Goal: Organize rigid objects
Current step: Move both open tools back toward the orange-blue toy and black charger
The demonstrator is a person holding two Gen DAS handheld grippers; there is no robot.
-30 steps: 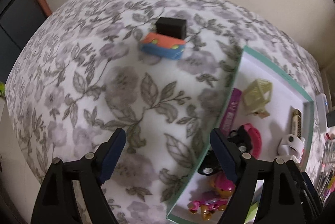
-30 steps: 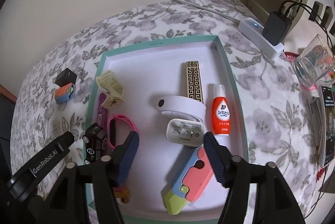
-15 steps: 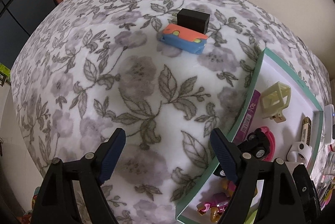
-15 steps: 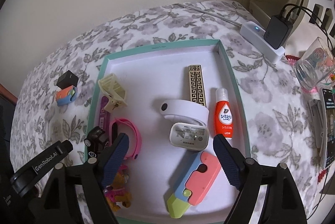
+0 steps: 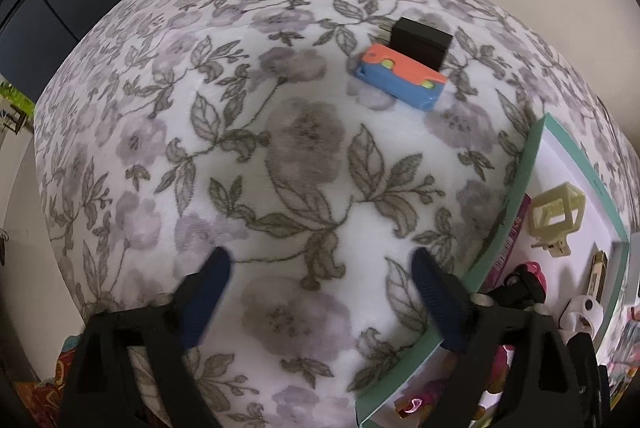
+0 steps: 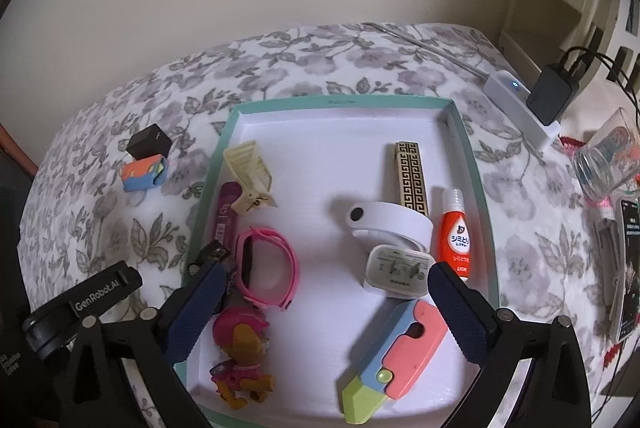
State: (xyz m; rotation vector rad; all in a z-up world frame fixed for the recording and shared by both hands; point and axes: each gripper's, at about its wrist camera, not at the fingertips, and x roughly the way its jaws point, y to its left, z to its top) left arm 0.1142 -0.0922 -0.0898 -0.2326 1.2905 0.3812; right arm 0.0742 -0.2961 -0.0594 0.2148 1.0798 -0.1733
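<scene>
The left gripper [image 5: 320,292] hangs over bare floral bedspread [image 5: 256,156], fingers spread and empty, having just widened. The orange-and-blue toy [image 5: 402,78] lies well ahead, up and right, long axis slanting, touching the black charger block [image 5: 422,42]. The right gripper [image 6: 324,304], also just opened and empty, sits over the teal tray [image 6: 472,164], farther away.

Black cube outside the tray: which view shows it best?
Left wrist view: the black cube sits nearer and larger, right behind the orange-blue toy. The right wrist view shows it small, near the left edge.
</scene>
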